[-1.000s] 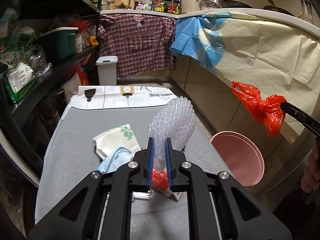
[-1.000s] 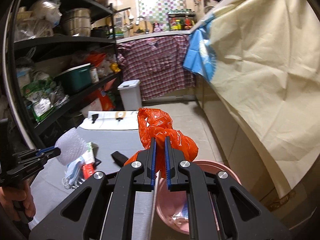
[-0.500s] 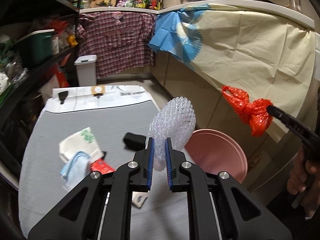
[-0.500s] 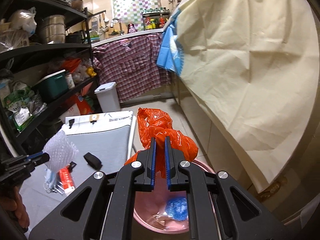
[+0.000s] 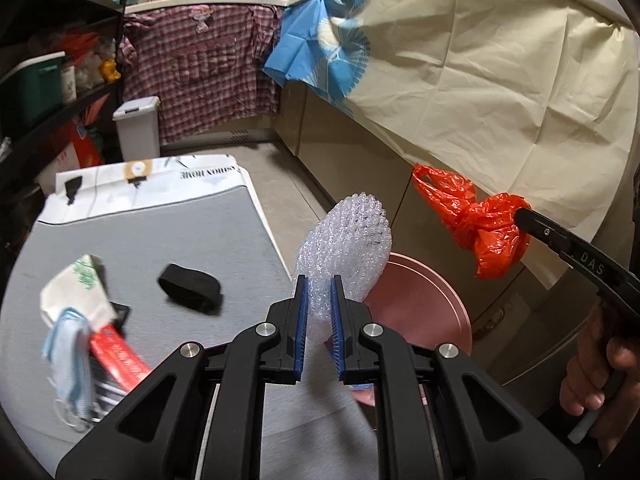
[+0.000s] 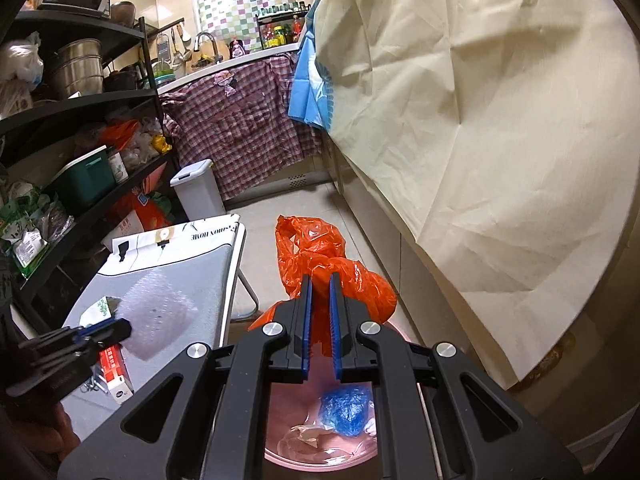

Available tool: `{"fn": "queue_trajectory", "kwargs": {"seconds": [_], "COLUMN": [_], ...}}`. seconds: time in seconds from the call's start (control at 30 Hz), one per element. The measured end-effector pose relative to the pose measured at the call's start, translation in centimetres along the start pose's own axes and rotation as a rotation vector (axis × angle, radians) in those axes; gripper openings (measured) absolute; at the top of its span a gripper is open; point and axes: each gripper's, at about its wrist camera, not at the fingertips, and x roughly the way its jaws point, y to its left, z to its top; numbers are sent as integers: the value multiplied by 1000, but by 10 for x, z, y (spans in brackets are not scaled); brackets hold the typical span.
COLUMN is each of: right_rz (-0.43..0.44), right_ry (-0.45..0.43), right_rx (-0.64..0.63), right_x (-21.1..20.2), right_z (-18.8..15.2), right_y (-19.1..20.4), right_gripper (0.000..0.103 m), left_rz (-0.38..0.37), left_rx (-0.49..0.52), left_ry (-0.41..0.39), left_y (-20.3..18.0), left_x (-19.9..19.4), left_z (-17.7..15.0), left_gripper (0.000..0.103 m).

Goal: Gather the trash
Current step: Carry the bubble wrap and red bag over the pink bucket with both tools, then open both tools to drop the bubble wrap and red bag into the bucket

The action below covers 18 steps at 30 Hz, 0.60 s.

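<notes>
- Between the left gripper's (image 5: 319,300) jaws sits a bubble wrap (image 5: 346,246) piece, clamped at its lower end; its long axis runs up and forward along the fingers, the rounded tip pointing away from the camera.
- Past the grey surface's (image 5: 160,236) right edge the wrap hangs in the air, in front of the pink bin (image 5: 420,300) on the floor.
- Right gripper (image 6: 319,312): jaws pinched on an orange bag (image 6: 320,256) — the bunched middle is held, a handle loop sticks up and forward, and crumpled ends spill to either side.
- The bag hangs over the bin's (image 6: 280,458) far rim; inside lie a blue wad (image 6: 346,406) and pale scraps.
- On the surface, left of the wrap — a black band (image 5: 190,288), a white wrapper (image 5: 76,292), a blue mask (image 5: 68,356) and a red packet (image 5: 116,354), the last three overlapping in one heap.
- A hand (image 5: 600,368) grips the right tool's handle at the left view's edge.
</notes>
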Motion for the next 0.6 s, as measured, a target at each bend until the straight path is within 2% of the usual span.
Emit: {"fn": "queue_trajectory", "kwargs": {"seconds": [0.37,0.6], "right_rz": [6,-8], "right_ry": [27,47], "right_rx": [-18,-46], "right_x": [17,25], "right_z": [2,-1], "right_y": [2,5], "right_gripper": [9,9], "left_rz": [5,-4], "left_rx": [25,44], "left_ry": [49,59], "left_y": [-20,-25], "left_x": [42,53], "left_z": [-4,-12], "left_gripper": [11,11]}}
